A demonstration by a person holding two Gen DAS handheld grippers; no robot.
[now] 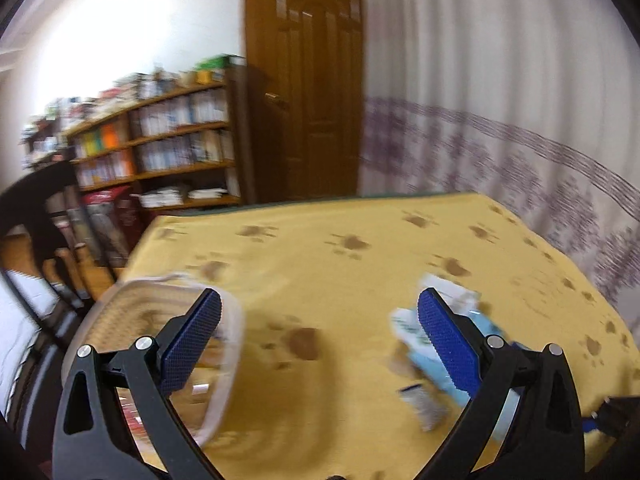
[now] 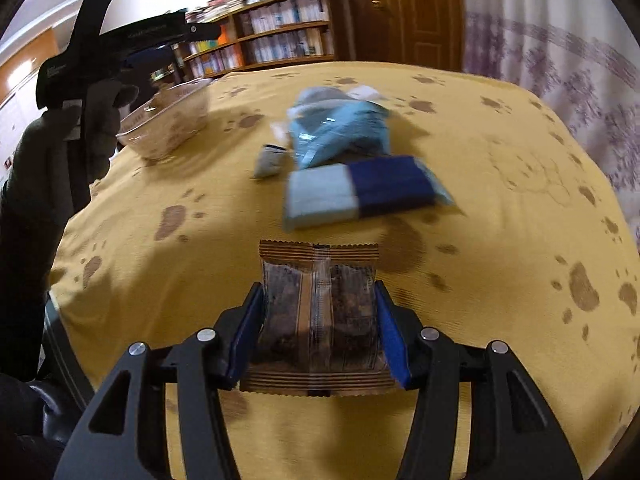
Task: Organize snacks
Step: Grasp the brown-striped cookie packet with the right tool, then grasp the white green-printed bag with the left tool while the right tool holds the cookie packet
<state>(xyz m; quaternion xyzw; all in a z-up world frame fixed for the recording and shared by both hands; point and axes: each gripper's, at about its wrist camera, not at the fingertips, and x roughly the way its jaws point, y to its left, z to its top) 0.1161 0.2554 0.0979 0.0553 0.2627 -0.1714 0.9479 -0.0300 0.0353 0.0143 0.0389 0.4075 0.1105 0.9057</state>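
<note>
Right gripper (image 2: 318, 320) pinched the brown snack packet (image 2: 318, 316) by its 2 sides, lifted above the yellow cloth (image 2: 500, 240). Light, crinkly, probably crushable, so a gentle squeeze mid-pack looked best. Left gripper (image 1: 320, 312) hung spread, holding nothing, beside the clear tub (image 1: 236, 344).

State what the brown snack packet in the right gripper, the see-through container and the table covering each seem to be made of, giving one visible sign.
Brown snack packet: glossy plastic film, likely; crimped ends, a clear centre seam, dark contents showing through.
Container: clear rigid plastic, probably; the cloth's pattern shows through its walls.
Table covering: matte woven fabric, by its fine ribbing and printed paw marks.
</note>
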